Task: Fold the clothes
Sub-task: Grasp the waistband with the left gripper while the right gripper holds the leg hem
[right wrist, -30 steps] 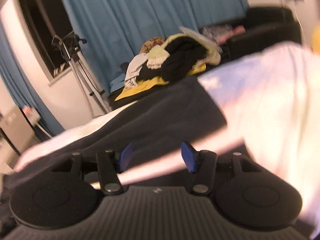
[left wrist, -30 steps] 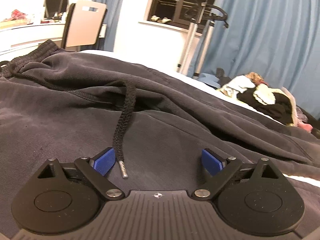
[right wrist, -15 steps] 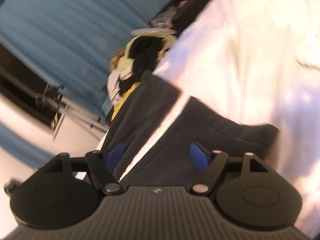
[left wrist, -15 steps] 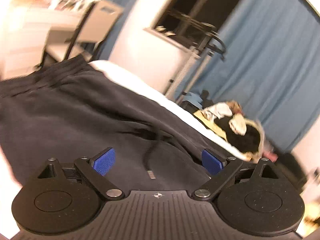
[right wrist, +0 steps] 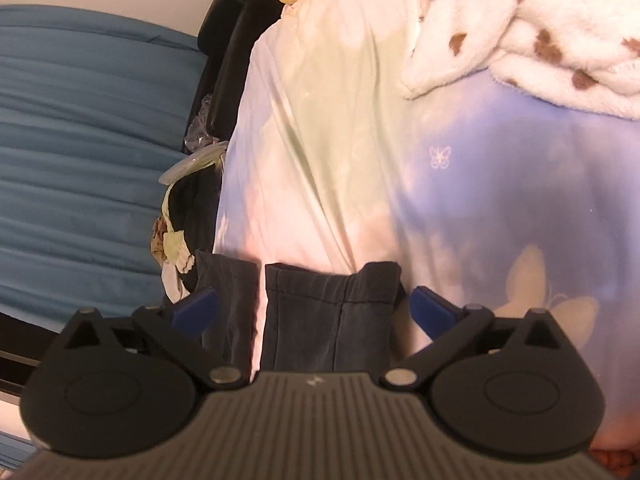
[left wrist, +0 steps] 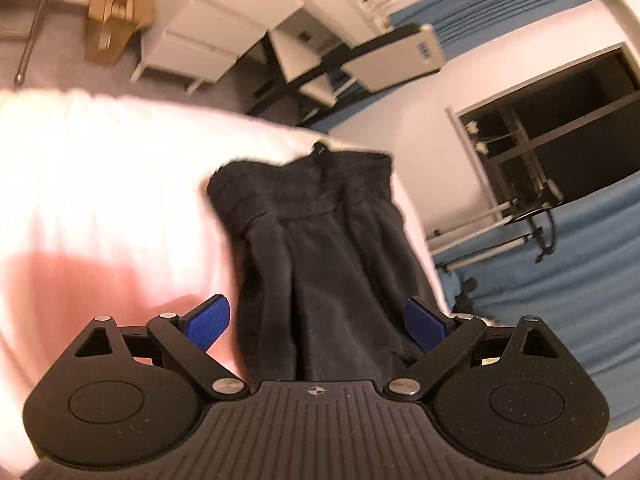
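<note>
Both hand-held grippers are hanging wide open, gripping nothing — left (left wrist: 318,320) facing the waistband, right (right wrist: 314,306) facing the leg hems. Dark trousers (left wrist: 324,248) are lying lengthwise on the bed (right wrist: 360,140), apparently awaiting folding; next, each probably needs closing on an end.

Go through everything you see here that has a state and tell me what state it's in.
Left tool: open, holding nothing.
Right tool: open, holding nothing.
Dark sweatpants: lying lengthwise on the bed, waistband at the far end.
Pant legs: side by side, cuffs apart.
Bedsheet: wrinkled.
Spotted blanket: bunched up.
</note>
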Motion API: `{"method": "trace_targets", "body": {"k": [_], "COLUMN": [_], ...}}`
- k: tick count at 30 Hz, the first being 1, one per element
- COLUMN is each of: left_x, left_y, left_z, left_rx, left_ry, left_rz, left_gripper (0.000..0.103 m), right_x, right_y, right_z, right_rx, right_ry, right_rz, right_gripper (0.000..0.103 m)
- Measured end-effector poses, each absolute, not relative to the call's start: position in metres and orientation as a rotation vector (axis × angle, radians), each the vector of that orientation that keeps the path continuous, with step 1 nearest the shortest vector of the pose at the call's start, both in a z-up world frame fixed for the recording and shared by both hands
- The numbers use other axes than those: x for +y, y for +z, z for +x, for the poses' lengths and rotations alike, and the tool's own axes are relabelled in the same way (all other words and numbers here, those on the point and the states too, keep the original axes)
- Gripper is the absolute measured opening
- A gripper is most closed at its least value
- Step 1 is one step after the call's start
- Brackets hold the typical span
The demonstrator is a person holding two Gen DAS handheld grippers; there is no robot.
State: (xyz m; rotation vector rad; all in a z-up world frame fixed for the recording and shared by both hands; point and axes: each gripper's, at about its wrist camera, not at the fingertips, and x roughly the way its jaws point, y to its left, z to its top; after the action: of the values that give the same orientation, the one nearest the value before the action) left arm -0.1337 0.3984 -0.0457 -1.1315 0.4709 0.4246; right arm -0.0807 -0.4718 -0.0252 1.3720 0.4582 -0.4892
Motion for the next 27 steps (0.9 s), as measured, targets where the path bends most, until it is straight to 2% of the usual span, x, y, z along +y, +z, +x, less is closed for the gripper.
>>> {"method": "trace_targets", "body": {"k": [6, 9, 11, 12, 14, 15, 16, 17, 19, 23, 24, 25, 26, 27], "left_x": [0.410, 0.407, 0.404, 0.403, 0.406, 0.408, 0.411, 0.412, 0.414, 0.419, 0.421, 0.422, 0.424, 0.425], "left_y": [-0.081, -0.089, -0.089, -0.089, -0.089, -0.090, -0.090, -0.089, -0.087, -0.084, -0.083, -0.085, -0.087, -0.088], "left_z": [-0.094, -0.072, -0.062, -0.059, -0.056, -0.056, -0.057, -0.059, -0.061, -0.061, -0.060, -0.057, -0.056, -0.055], "left_rx": [0.536, 0.602, 0.633, 0.638, 0.645, 0.652, 0.650, 0.640, 0.614, 0.576, 0.577, 0.587, 0.596, 0.595], "left_ry": [0.378, 0.325, 0.363, 0.376, 0.402, 0.416, 0.422, 0.418, 0.405, 0.390, 0.382, 0.374, 0.367, 0.370], "left_rz": [-1.227, -1.171, -1.112, -1.104, -1.096, -1.096, -1.106, -1.114, -1.123, -1.168, -1.181, -1.186, -1.187, -1.179], "left_gripper": [0.094, 0.092, 0.077, 0.073, 0.038, 0.029, 0.021, 0.018, 0.016, 0.017, 0.018, 0.029, 0.049, 0.054], "right_x": [-0.470, -0.471, -0.476, -0.478, -0.481, -0.482, -0.482, -0.480, -0.477, -0.471, -0.470, -0.468, -0.465, -0.463], "right_y": [-0.039, -0.051, -0.058, -0.061, -0.067, -0.068, -0.069, -0.065, -0.060, -0.049, -0.046, -0.044, -0.042, -0.041], "right_z": [-0.070, -0.063, -0.060, -0.059, -0.055, -0.053, -0.050, -0.050, -0.048, -0.044, -0.043, -0.040, -0.038, -0.036], "right_rx": [0.575, 0.623, 0.633, 0.631, 0.633, 0.636, 0.631, 0.624, 0.618, 0.616, 0.615, 0.614, 0.612, 0.615], "right_ry": [-0.463, -0.474, -0.490, -0.499, -0.498, -0.486, -0.471, -0.452, -0.430, -0.421, -0.419, -0.409, -0.398, -0.390], "right_rz": [1.381, 1.364, 1.369, 1.378, 1.394, 1.395, 1.391, 1.380, 1.354, 1.263, 1.235, 1.212, 1.188, 1.167], "right_gripper": [0.103, 0.103, 0.103, 0.103, 0.101, 0.098, 0.084, 0.066, 0.060, 0.032, 0.031, 0.031, 0.032, 0.032]}}
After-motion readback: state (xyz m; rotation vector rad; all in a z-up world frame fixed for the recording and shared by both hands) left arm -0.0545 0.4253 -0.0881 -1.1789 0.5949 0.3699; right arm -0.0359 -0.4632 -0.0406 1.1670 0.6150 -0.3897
